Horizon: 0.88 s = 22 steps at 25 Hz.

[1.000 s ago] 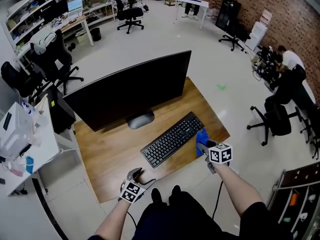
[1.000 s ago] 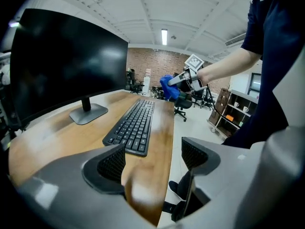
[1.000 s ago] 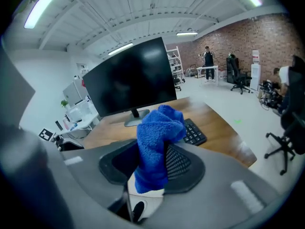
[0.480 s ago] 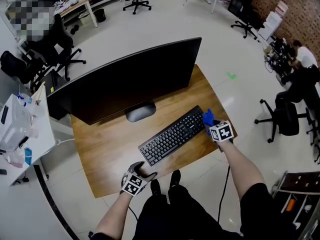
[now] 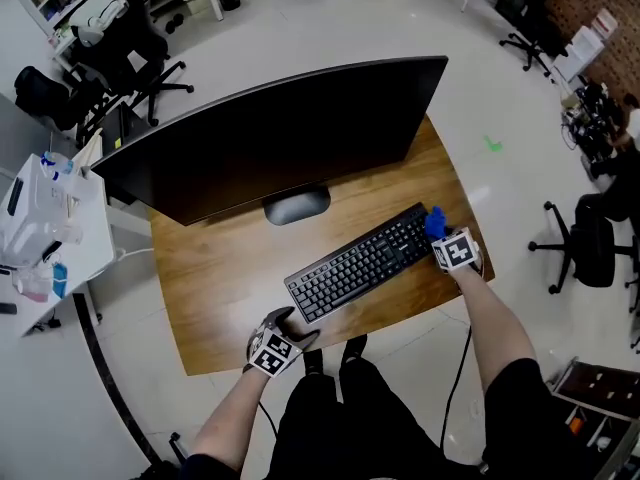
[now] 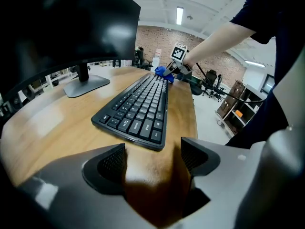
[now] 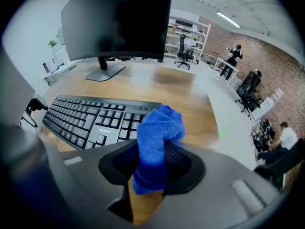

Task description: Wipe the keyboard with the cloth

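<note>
A black keyboard (image 5: 365, 261) lies slantwise on the wooden desk (image 5: 220, 288), in front of the monitor. My right gripper (image 5: 438, 230) is shut on a bunched blue cloth (image 5: 434, 222) at the keyboard's right end. From the right gripper view, the cloth (image 7: 157, 140) stands up between the pads, just over the keyboard's (image 7: 90, 120) near corner. My left gripper (image 5: 287, 321) sits open at the desk's front edge, by the keyboard's left end. In the left gripper view only bare wood shows between its pads (image 6: 110, 163), with the keyboard (image 6: 138, 109) just ahead.
A large black monitor (image 5: 270, 143) on a round foot (image 5: 296, 206) stands behind the keyboard. The desk ends just right of the cloth. Office chairs (image 5: 585, 238) and a white side table (image 5: 45, 233) stand around the desk on the pale floor.
My right gripper has carried the cloth from the keyboard's near right corner along its right end toward the far corner. The left gripper has stayed at the front edge.
</note>
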### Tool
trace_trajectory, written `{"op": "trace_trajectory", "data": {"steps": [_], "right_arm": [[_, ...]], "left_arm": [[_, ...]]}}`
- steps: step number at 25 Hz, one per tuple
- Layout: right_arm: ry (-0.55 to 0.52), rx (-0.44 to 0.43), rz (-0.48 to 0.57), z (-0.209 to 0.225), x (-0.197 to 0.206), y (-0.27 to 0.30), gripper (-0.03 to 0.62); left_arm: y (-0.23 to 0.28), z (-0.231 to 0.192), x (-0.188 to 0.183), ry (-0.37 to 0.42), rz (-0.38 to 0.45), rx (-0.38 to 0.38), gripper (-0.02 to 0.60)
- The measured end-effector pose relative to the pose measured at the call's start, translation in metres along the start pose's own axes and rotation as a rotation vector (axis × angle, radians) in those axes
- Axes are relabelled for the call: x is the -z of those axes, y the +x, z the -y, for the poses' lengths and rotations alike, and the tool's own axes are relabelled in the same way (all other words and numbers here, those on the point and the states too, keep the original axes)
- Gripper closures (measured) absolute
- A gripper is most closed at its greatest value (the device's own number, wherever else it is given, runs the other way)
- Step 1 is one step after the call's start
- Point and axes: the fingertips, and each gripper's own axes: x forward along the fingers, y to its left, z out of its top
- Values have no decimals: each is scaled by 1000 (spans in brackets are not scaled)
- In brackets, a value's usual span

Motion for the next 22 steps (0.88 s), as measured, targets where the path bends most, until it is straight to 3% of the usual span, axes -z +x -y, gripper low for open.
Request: {"op": "trace_trajectory", "data": {"steps": [8, 10, 22], "right_arm": [[-22, 14, 36, -25, -4, 3, 448], [-39, -8, 51, -40, -6, 2, 448], [-195, -136, 118, -157, -17, -6, 448]], "left_arm": [[10, -2, 0, -9, -10, -9, 258], [9, -4, 0, -12, -1, -18, 282], [10, -5, -2, 22, -7, -47, 284]]}}
